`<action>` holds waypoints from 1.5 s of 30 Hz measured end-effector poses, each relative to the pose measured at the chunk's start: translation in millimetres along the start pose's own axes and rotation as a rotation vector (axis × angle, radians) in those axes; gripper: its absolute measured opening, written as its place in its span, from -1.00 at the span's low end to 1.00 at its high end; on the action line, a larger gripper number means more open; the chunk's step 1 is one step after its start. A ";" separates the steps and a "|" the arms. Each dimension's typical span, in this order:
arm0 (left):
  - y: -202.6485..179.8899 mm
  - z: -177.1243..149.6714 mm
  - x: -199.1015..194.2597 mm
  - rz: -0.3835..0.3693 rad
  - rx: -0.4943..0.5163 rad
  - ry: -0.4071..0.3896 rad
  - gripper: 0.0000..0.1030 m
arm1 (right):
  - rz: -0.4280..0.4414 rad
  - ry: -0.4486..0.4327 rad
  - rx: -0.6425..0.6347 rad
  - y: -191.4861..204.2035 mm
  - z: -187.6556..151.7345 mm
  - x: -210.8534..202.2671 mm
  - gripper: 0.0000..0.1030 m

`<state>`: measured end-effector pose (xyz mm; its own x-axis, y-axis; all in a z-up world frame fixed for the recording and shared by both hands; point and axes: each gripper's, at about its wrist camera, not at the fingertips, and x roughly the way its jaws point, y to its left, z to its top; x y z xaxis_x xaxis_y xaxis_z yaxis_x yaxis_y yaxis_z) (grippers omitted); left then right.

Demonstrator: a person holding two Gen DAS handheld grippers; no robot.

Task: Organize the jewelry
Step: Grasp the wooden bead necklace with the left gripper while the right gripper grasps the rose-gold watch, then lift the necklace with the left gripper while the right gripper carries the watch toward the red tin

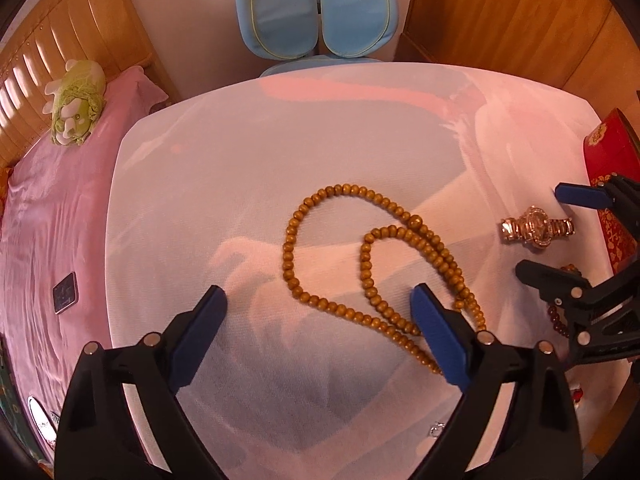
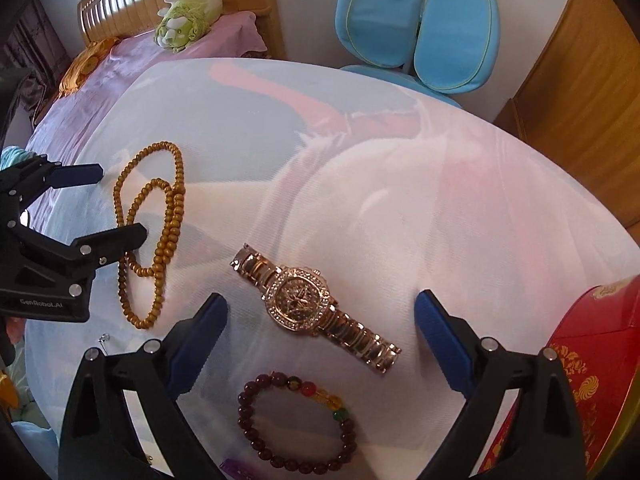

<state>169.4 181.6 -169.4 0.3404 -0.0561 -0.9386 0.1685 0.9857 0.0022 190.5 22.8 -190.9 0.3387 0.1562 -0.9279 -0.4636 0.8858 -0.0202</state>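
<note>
A long string of tan wooden beads (image 1: 372, 264) lies looped on the white cloth-covered table (image 1: 240, 152); it also shows in the right wrist view (image 2: 168, 224). My left gripper (image 1: 320, 300) is open and empty just above the beads, its right finger over them. A rose-gold jewelled watch (image 2: 308, 300) lies flat, with a dark red bead bracelet (image 2: 296, 420) in front of it. My right gripper (image 2: 320, 312) is open and empty, its jaws on either side of the watch. A red and gold box (image 2: 580, 360) stands at the right.
A blue chair (image 1: 316, 8) stands behind the table. A bed with pink sheet (image 1: 52, 216), a phone (image 1: 65, 293) and a green plush toy (image 1: 76, 100) lies left. A wooden cabinet (image 1: 520, 20) is at back right. A small silver item (image 1: 437, 429) lies near the front.
</note>
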 end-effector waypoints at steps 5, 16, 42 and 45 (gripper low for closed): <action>-4.4 0.4 -12.1 -0.006 0.004 -0.003 -0.80 | 0.019 0.012 -0.044 15.8 -5.9 -10.3 -0.33; -14.8 3.2 -63.7 -0.042 -0.030 -0.100 -1.00 | 0.060 -0.108 0.000 20.6 -27.0 -66.9 -0.34; -26.0 -15.9 -56.0 -0.050 -0.079 -0.015 -0.35 | 0.119 -0.272 0.172 -12.0 -97.3 -169.4 -0.34; -14.7 -7.3 -37.2 -0.019 -0.111 -0.010 0.34 | 0.126 -0.268 0.174 -6.6 -95.2 -167.8 -0.34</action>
<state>147.5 170.4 -137.0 0.3476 -0.0758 -0.9346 0.0719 0.9959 -0.0540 58.8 -50.9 -70.6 0.5009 0.3580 -0.7879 -0.3772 0.9097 0.1736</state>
